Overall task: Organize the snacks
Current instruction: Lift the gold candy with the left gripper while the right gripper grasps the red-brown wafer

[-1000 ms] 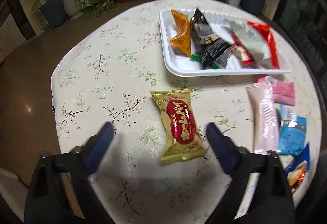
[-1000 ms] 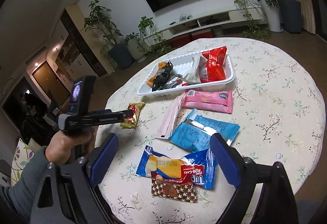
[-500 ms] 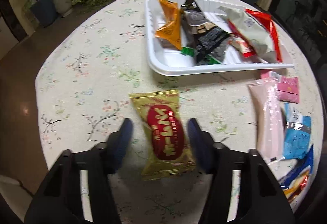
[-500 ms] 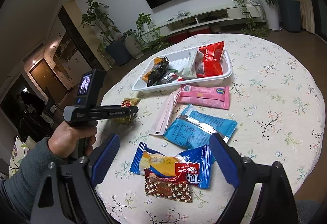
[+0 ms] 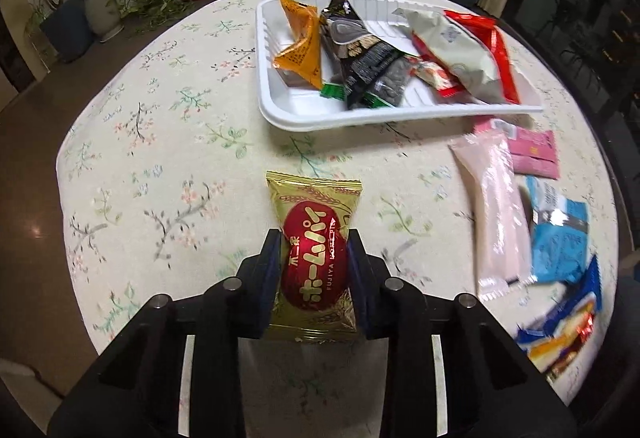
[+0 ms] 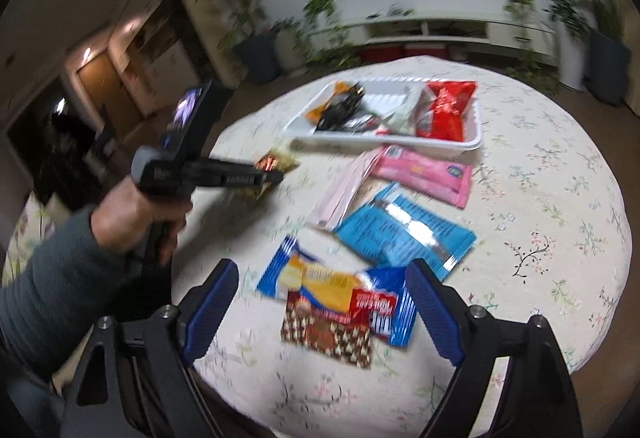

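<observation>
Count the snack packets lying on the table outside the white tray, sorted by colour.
Gold: 1, the gold packet
Pink: 2, the pale pink packet and the bright pink packet
Blue: 2, the light blue packet and the roll cake packet
Brown: 1, the brown checkered packet
Total: 6

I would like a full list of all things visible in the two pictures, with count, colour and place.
tray: one, white, far side of table, holding several snack packets
gold packet: one, gold and red, between the left gripper's fingers
pink packets: two, in front of tray
blue packets: two, near table edge
checkered packet: one, brown, nearest edge
table: one, round, floral cloth
left gripper: closed on gold packet, just closed
right gripper: open, empty, above the checkered packet
hand: one, grey sleeve
</observation>
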